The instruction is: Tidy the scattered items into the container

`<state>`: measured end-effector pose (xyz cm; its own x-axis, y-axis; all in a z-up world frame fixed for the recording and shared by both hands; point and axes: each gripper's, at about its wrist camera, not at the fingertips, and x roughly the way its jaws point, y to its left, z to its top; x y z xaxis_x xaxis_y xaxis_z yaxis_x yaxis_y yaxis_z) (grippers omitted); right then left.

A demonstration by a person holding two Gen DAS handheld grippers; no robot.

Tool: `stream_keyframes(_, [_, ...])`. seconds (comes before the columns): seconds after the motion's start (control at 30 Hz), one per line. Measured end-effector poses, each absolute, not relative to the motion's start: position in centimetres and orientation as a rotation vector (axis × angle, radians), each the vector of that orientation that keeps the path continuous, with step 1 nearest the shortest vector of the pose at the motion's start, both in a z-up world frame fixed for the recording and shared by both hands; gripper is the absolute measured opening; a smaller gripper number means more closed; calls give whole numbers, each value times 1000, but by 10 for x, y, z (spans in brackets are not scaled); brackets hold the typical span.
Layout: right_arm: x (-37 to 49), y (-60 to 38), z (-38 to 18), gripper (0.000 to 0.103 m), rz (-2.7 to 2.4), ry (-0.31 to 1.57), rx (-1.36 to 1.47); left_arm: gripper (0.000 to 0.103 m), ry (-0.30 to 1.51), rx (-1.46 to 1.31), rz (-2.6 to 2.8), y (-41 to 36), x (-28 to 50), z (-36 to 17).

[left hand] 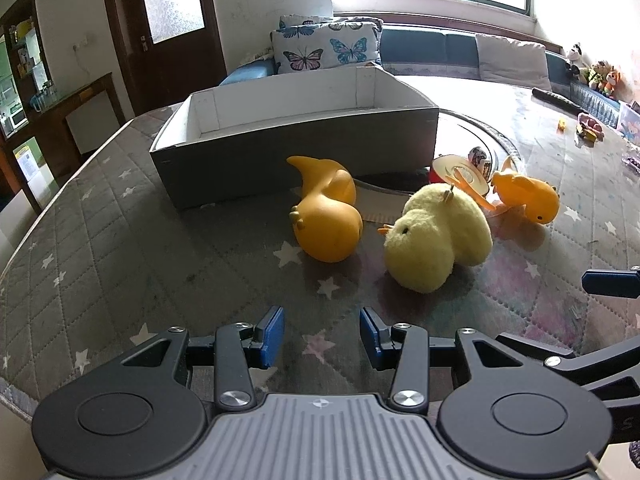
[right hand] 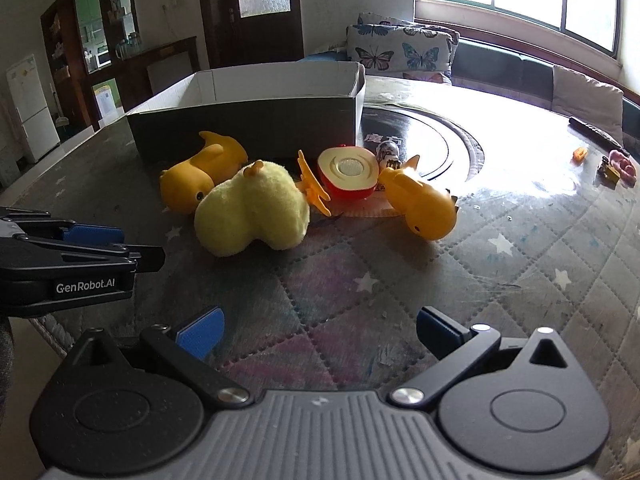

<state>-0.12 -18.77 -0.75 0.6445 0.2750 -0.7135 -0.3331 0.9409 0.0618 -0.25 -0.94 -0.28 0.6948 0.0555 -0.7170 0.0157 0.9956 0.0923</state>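
Left wrist view: left gripper (left hand: 322, 336) and right gripper (right hand: 318, 336) both parted, empty, short of the toys. Plush chick (left hand: 436, 236) and orange ducks lie outside the cardboard box (left hand: 292, 148), awaiting pickup.

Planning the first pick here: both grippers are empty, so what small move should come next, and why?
Probably ease the left gripper forward toward the large orange toy. Its jaws are open and empty, that toy lies nearest ahead of it, beside the open box, and nothing blocks the way. The right gripper is also open, facing the plush chick.
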Motion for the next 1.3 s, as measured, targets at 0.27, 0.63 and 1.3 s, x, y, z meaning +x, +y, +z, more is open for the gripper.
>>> stream_keyframes(0.27, [0, -187, -9, 103, 343, 814, -80, 45, 812, 102, 21, -12, -2, -4])
stream_keyframes(0.63, [1, -184, -10, 103, 349, 829, -87, 45, 818, 119, 14, -16, 1, -4])
stream_keyframes(1.3, [6, -183, -11, 103, 347, 840, -90, 45, 829, 128, 9, -19, 5, -4])
